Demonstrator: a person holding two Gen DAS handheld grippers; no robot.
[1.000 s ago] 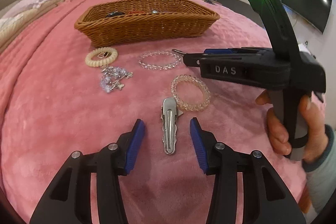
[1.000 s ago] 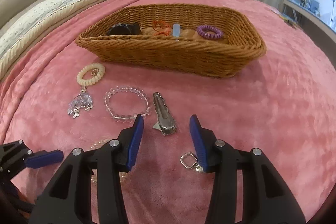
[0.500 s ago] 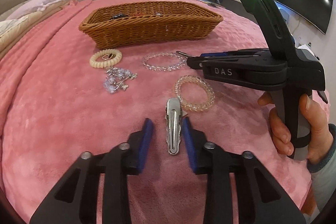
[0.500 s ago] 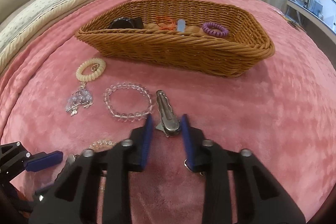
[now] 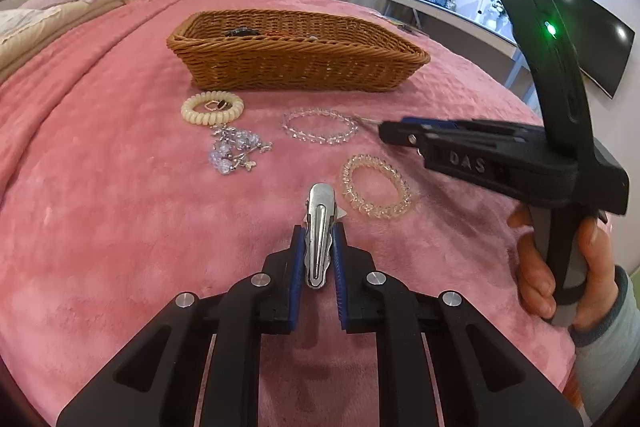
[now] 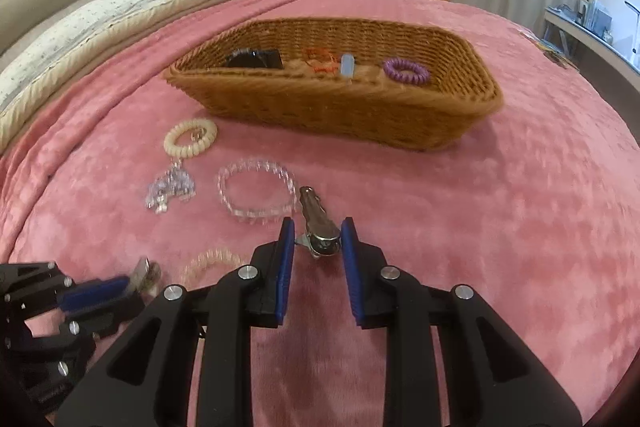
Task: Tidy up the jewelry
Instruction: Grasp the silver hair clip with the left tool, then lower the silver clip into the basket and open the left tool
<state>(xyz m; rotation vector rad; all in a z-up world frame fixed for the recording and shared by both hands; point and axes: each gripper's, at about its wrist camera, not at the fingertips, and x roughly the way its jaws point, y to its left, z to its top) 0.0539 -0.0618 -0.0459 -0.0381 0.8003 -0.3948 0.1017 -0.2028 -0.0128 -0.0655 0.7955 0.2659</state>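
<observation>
My left gripper [image 5: 318,239] is shut on a silver hair clip [image 5: 318,227] on the pink bedspread; it also shows in the right wrist view [image 6: 100,293]. My right gripper [image 6: 316,231] is shut on a second silver hair clip [image 6: 316,219] and shows from the side in the left wrist view [image 5: 394,135]. A wicker basket [image 6: 320,103] stands behind, holding a purple coil tie [image 6: 406,70], a black item and small pieces. On the bedspread lie a clear bead bracelet [image 5: 320,125], a peach coil tie [image 5: 376,187], a cream coil tie [image 5: 212,107] and a crystal charm bracelet [image 5: 234,151].
Pillows [image 6: 100,19] lie at the far left of the bed. A desk [image 5: 452,15] and a dark screen [image 5: 592,39] stand at the right beyond the bed edge. Curtains hang behind.
Both grippers closed from open onto their hair clips. The views rose slightly, and the right view is blurred with motion.
</observation>
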